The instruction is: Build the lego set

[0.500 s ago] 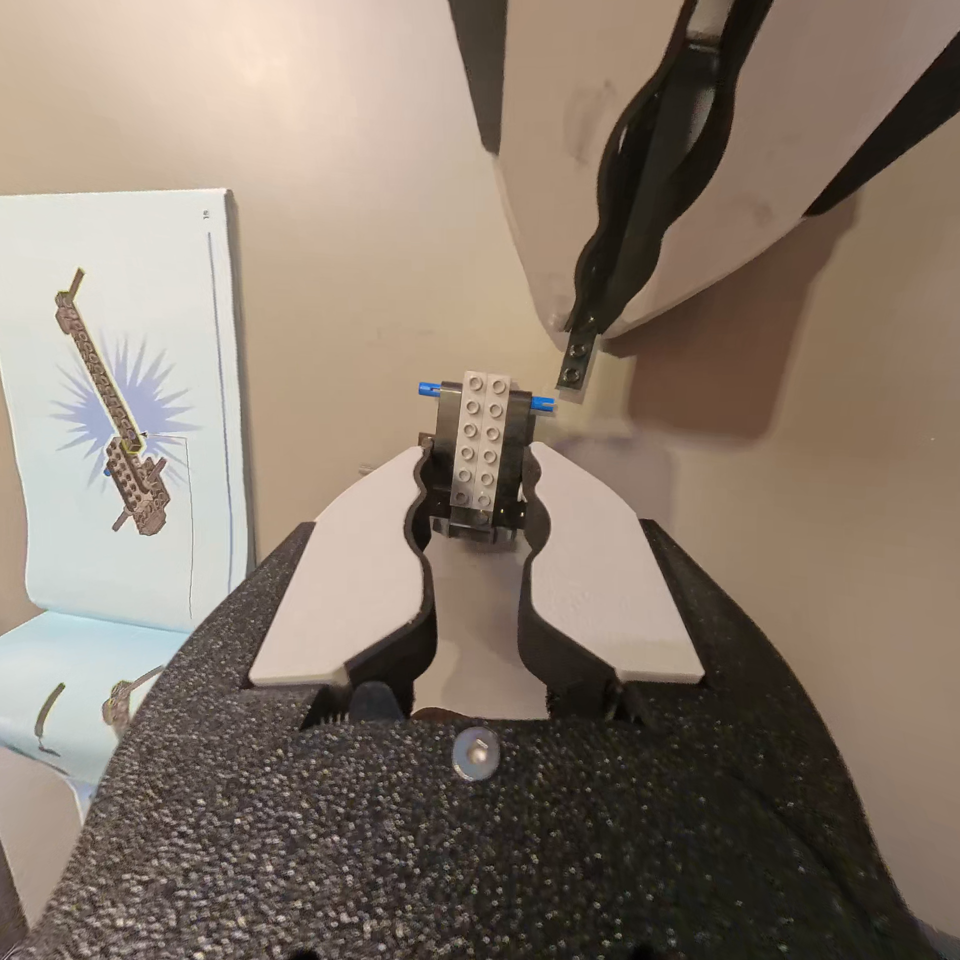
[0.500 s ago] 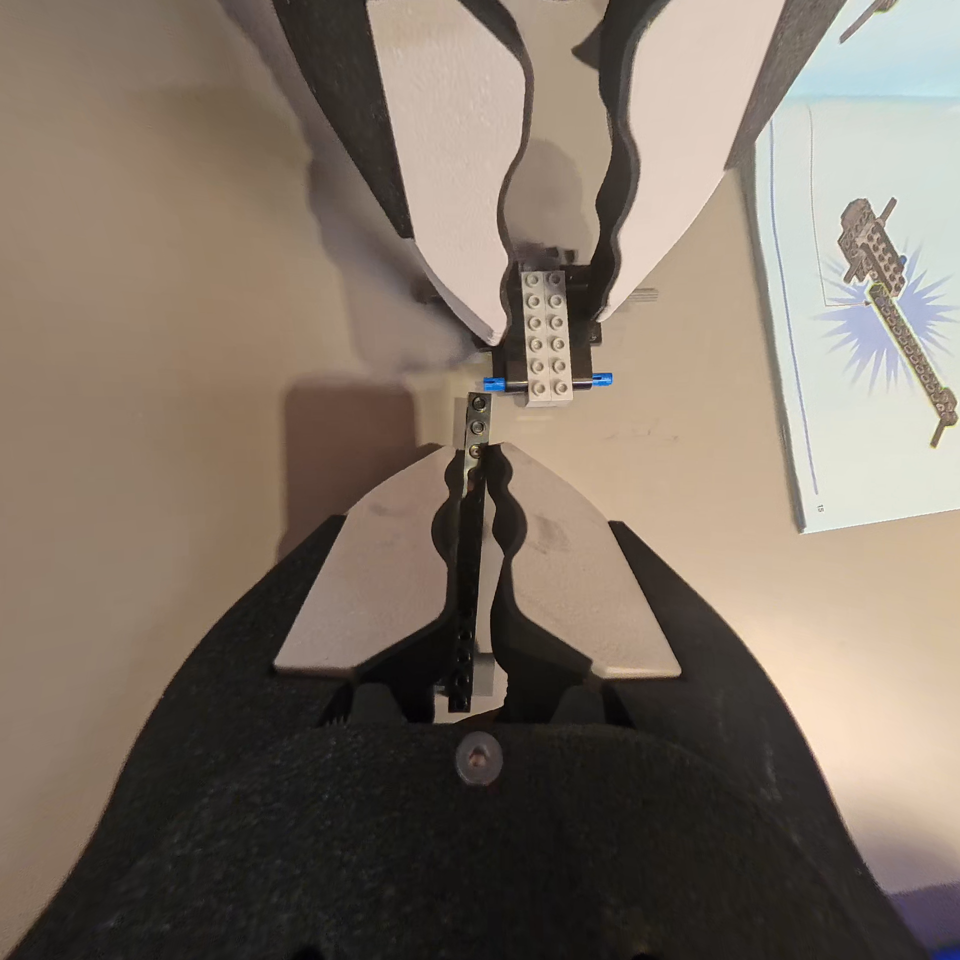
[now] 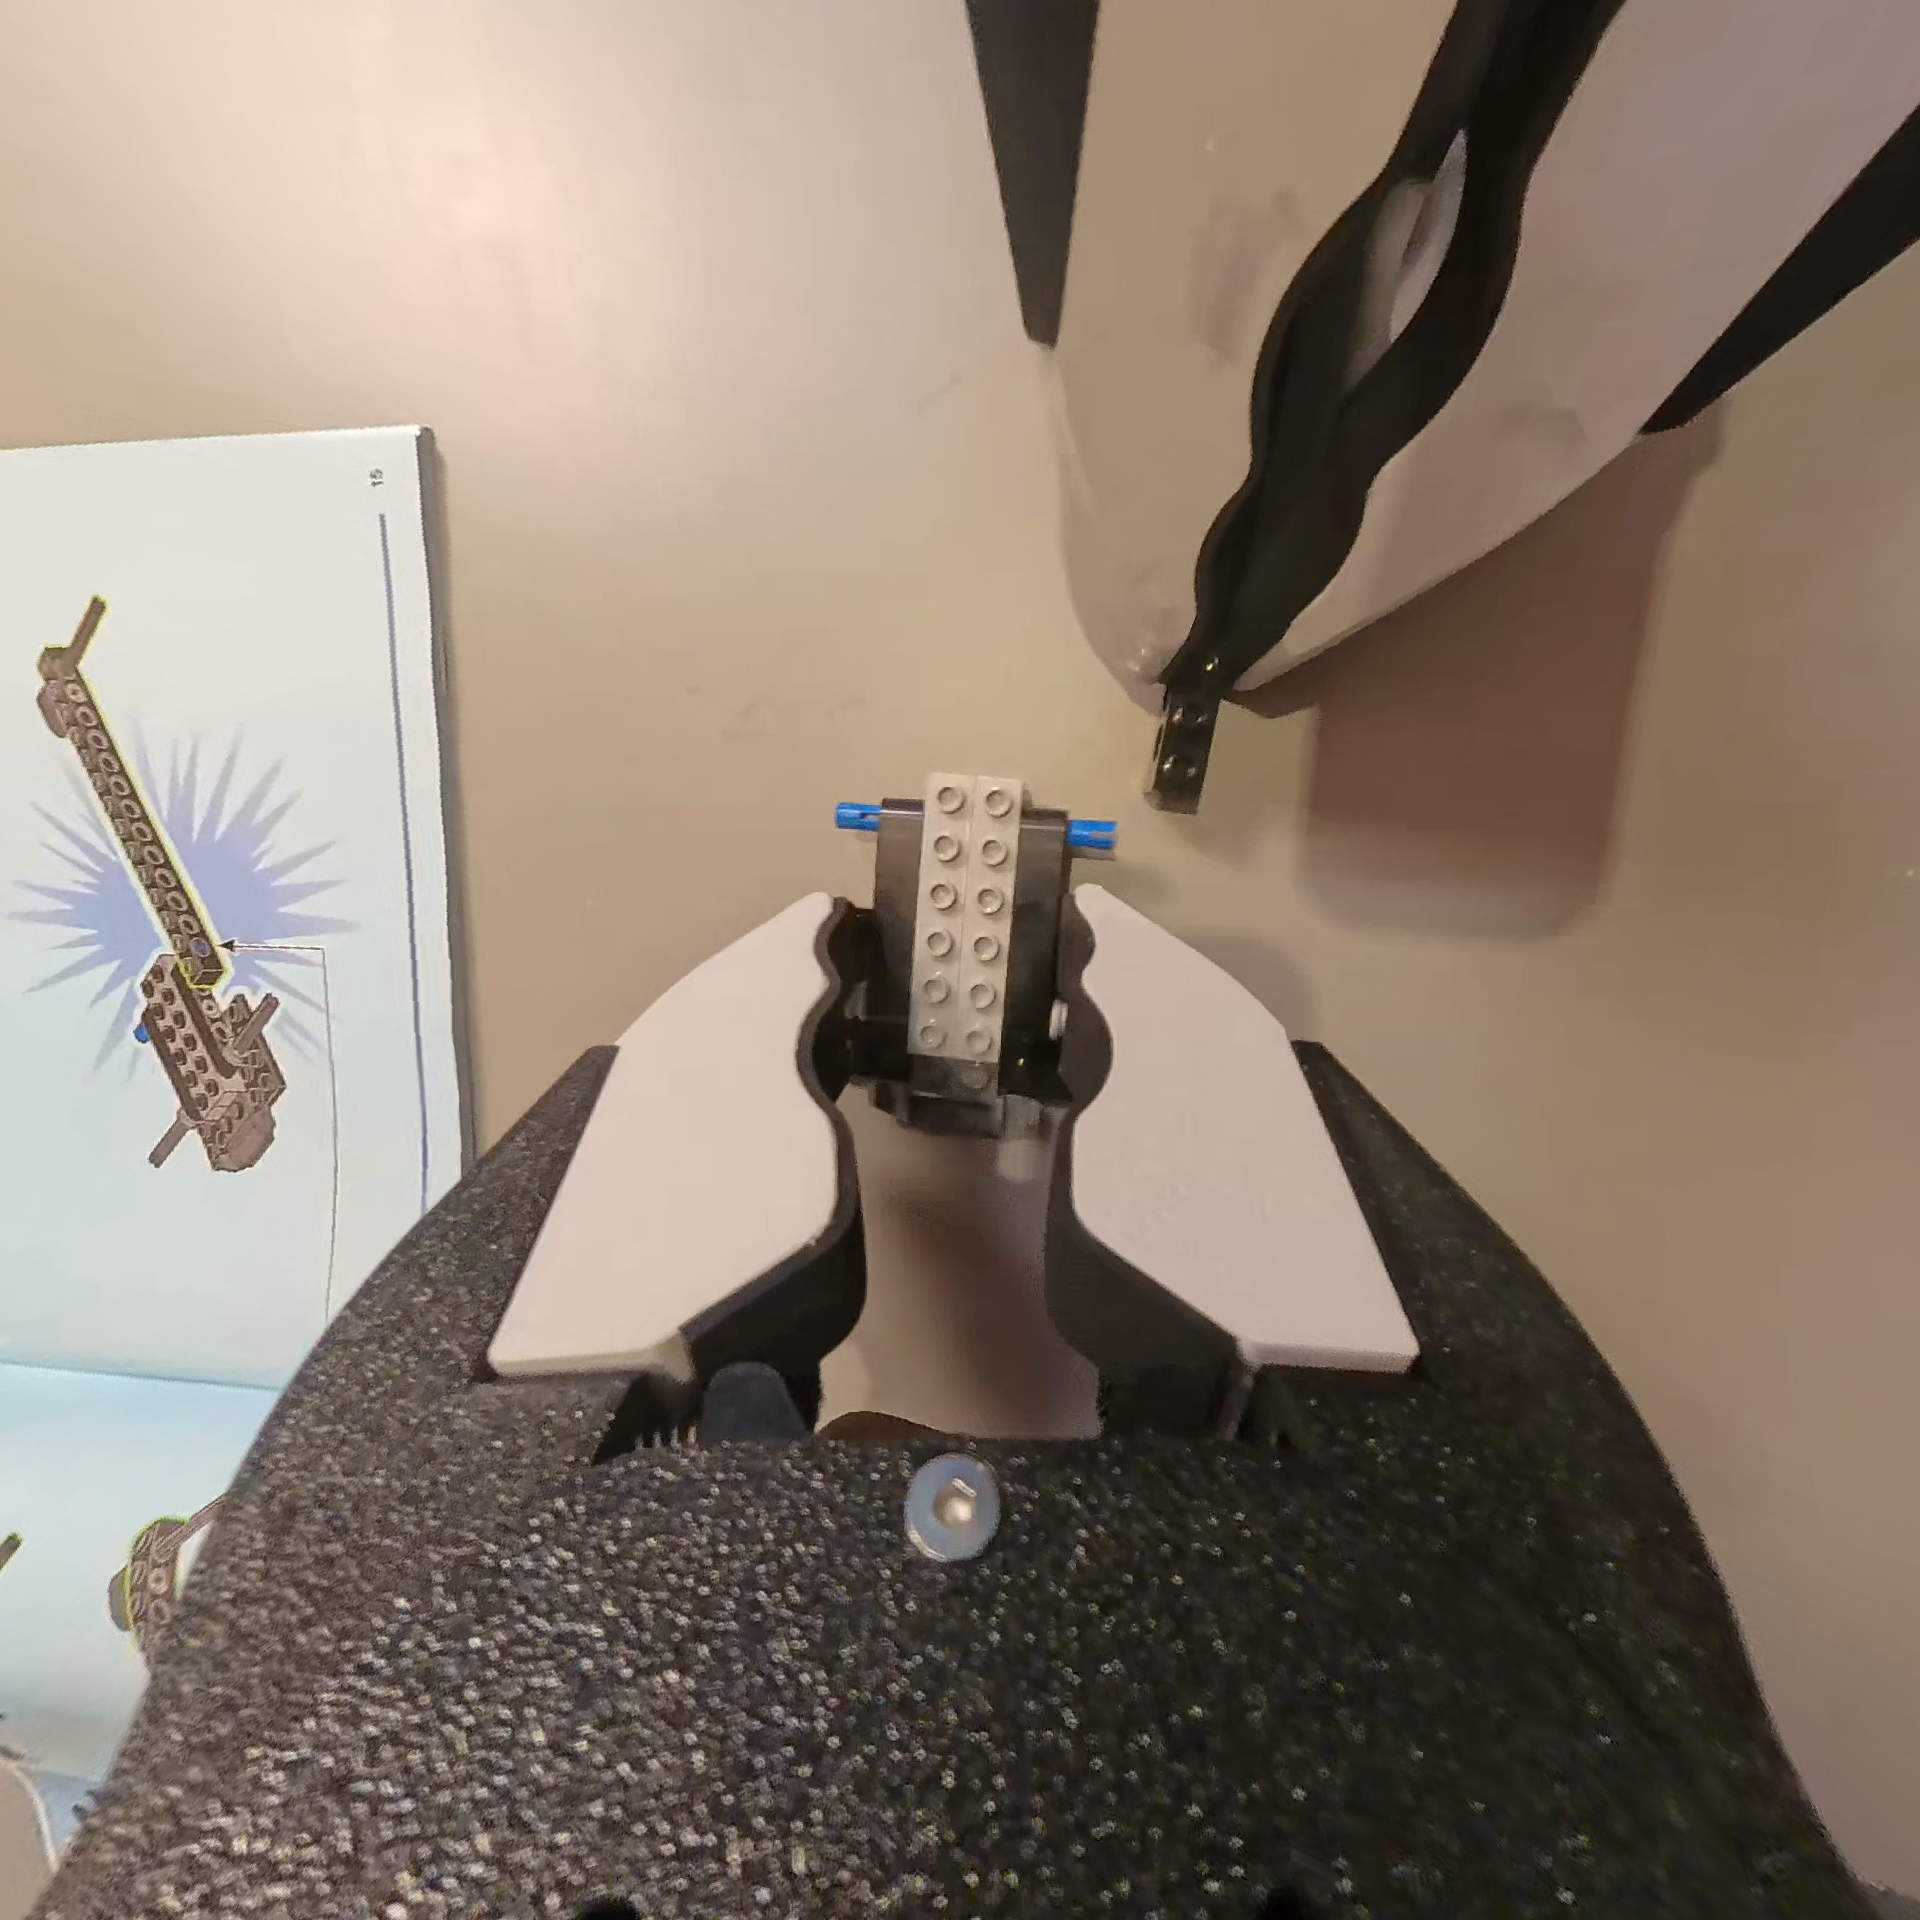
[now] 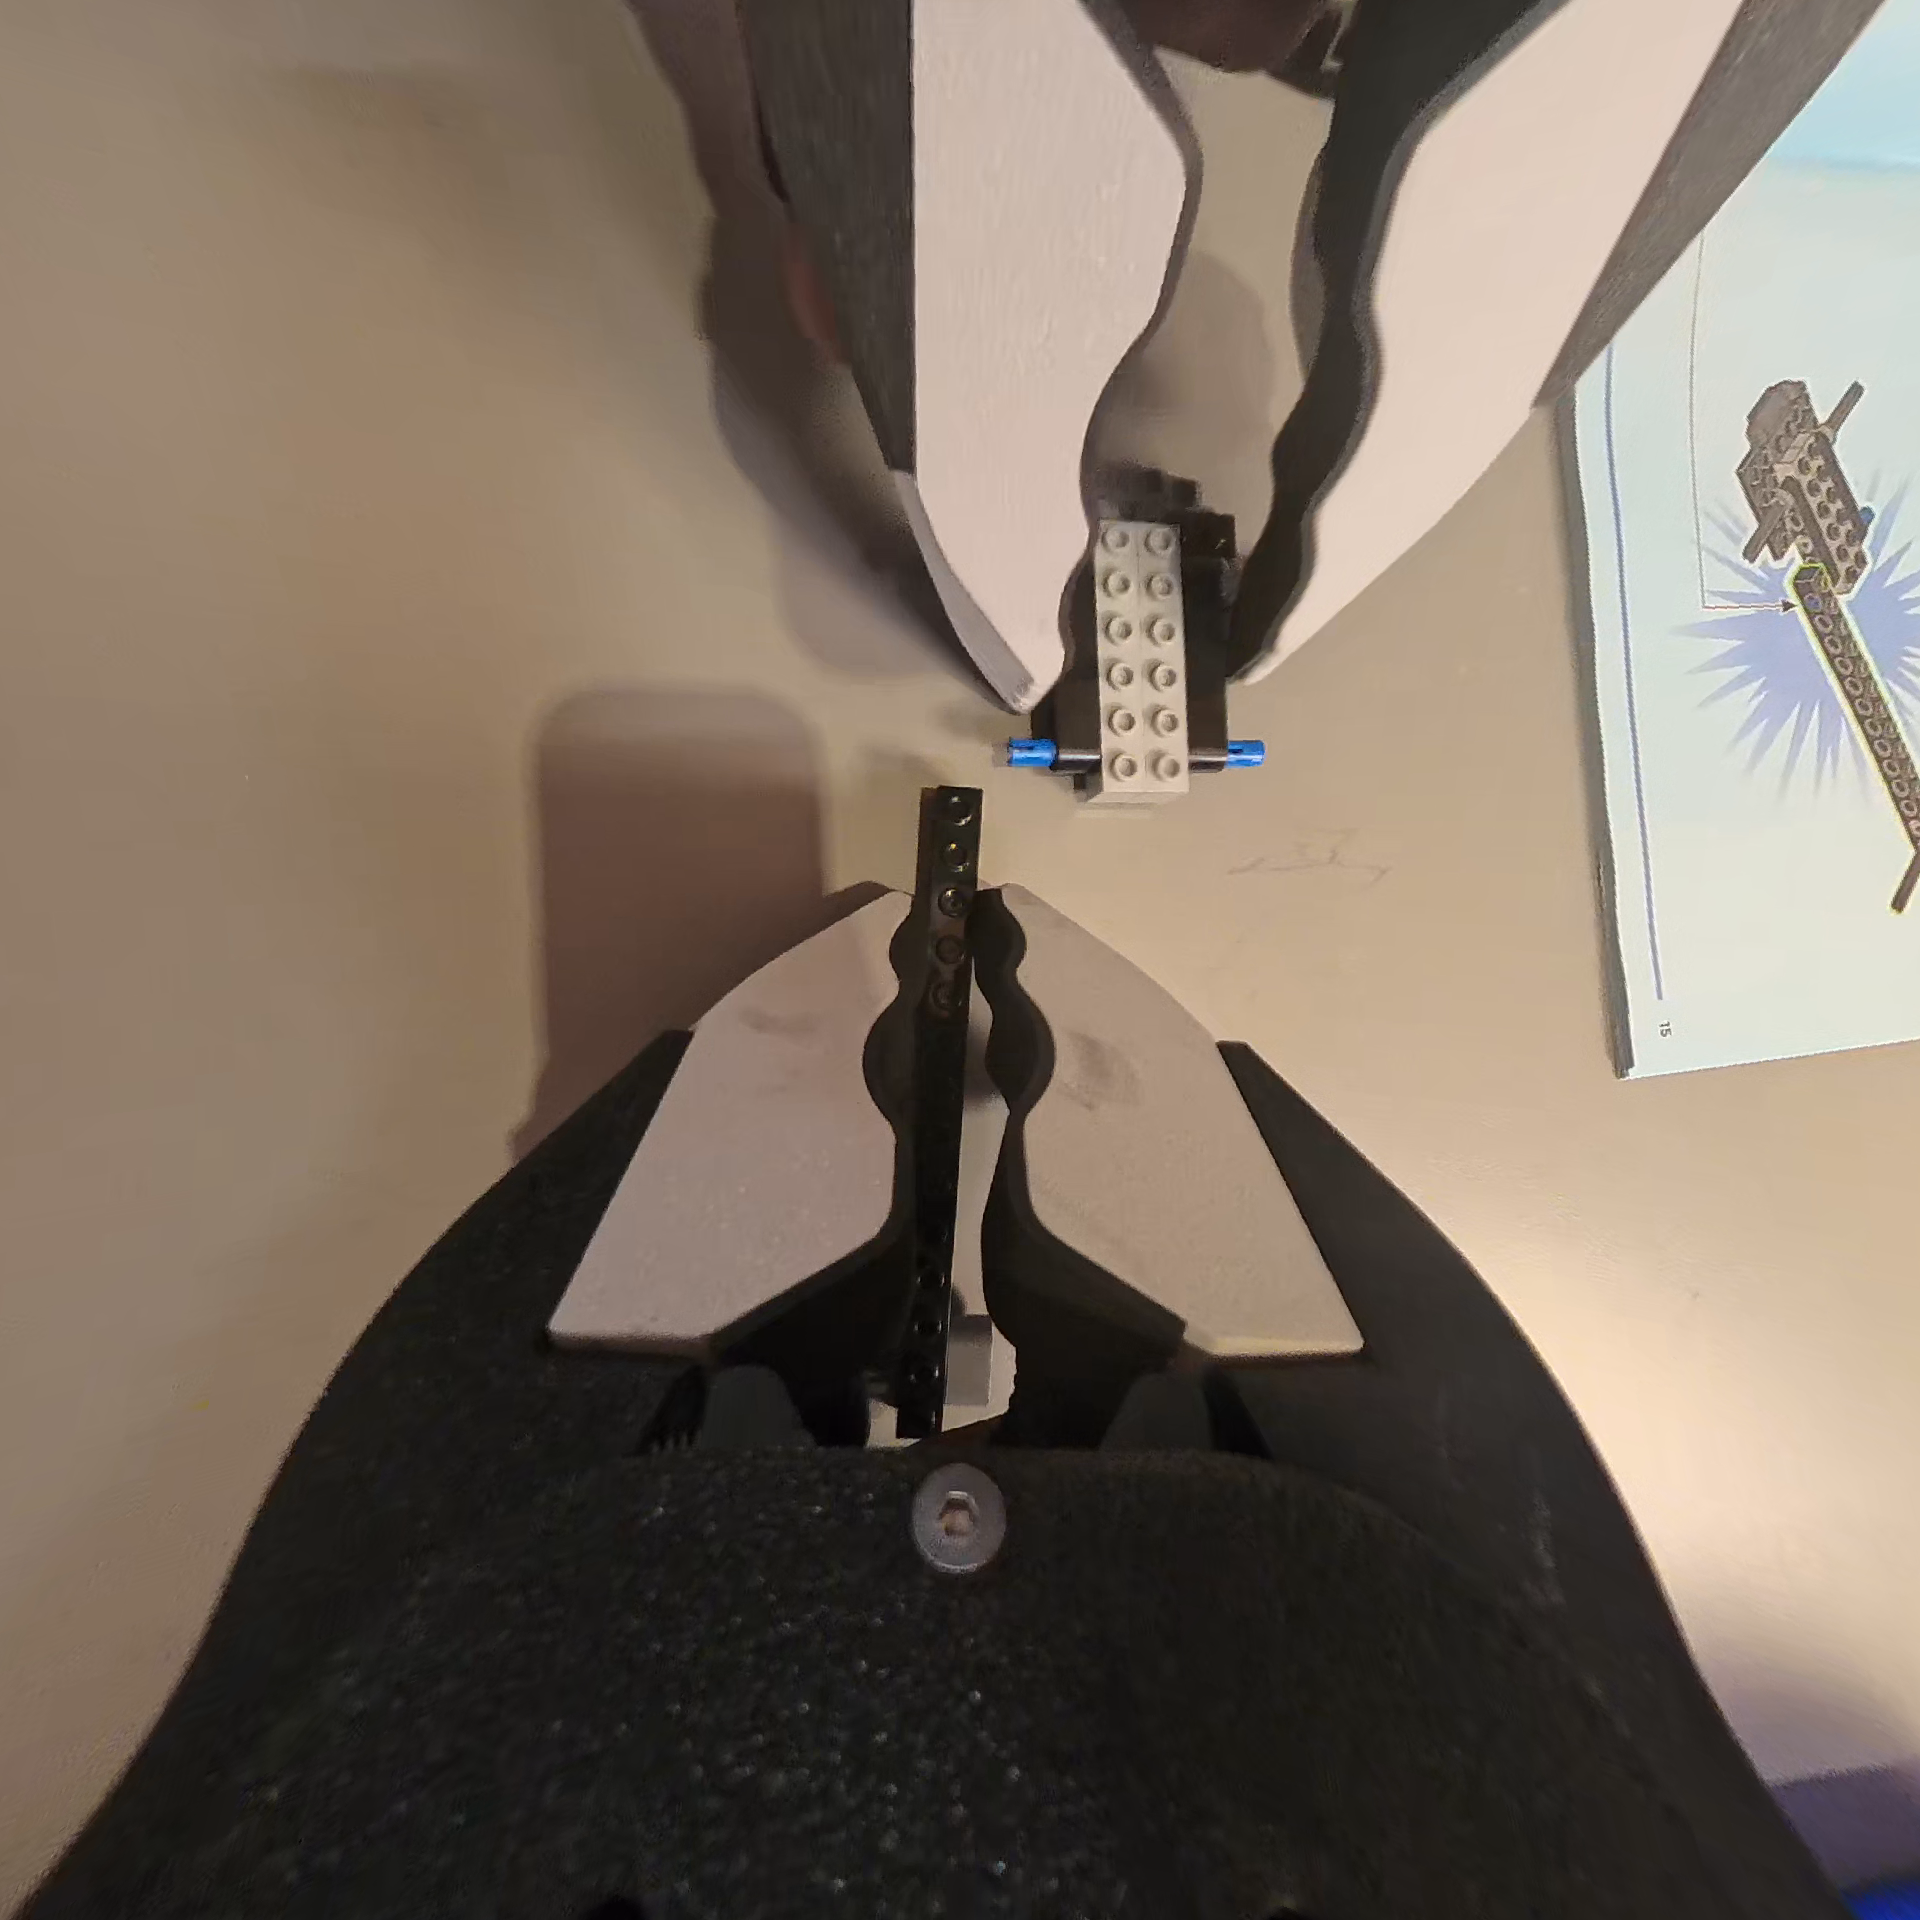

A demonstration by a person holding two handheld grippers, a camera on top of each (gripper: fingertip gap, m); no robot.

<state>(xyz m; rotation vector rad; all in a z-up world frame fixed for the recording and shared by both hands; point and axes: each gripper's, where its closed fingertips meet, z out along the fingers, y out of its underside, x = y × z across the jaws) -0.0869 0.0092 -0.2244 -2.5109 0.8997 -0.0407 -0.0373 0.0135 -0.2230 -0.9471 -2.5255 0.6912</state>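
Observation:
A small brick assembly (image 3: 971,914), grey studded bricks on black parts with a blue pin (image 3: 1091,831) through its far end, sits between the fingers of my left gripper (image 3: 956,904). The pads stand slightly off its sides, so this gripper is open around it. The same shows in the right wrist view, where the left gripper (image 4: 1138,675) flanks the assembly (image 4: 1143,665). My right gripper (image 4: 945,894) is shut on a long black beam with holes (image 4: 945,935). The beam's free end points at the assembly's pin end, a short way off. In the left wrist view the beam tip (image 3: 1179,748) hangs just right of the blue pin.
An open light-blue instruction booklet (image 3: 208,831) lies left of the left gripper; in the right wrist view the booklet (image 4: 1766,779) is at the right. Everything is over a tan tabletop (image 3: 675,416). About 5 cm separates my left fingertips from my right.
The left fingers have spread a little and no longer press on the assembly they gripped half a second ago. The right gripper keeps the black beam, its tip still near the blue pin.

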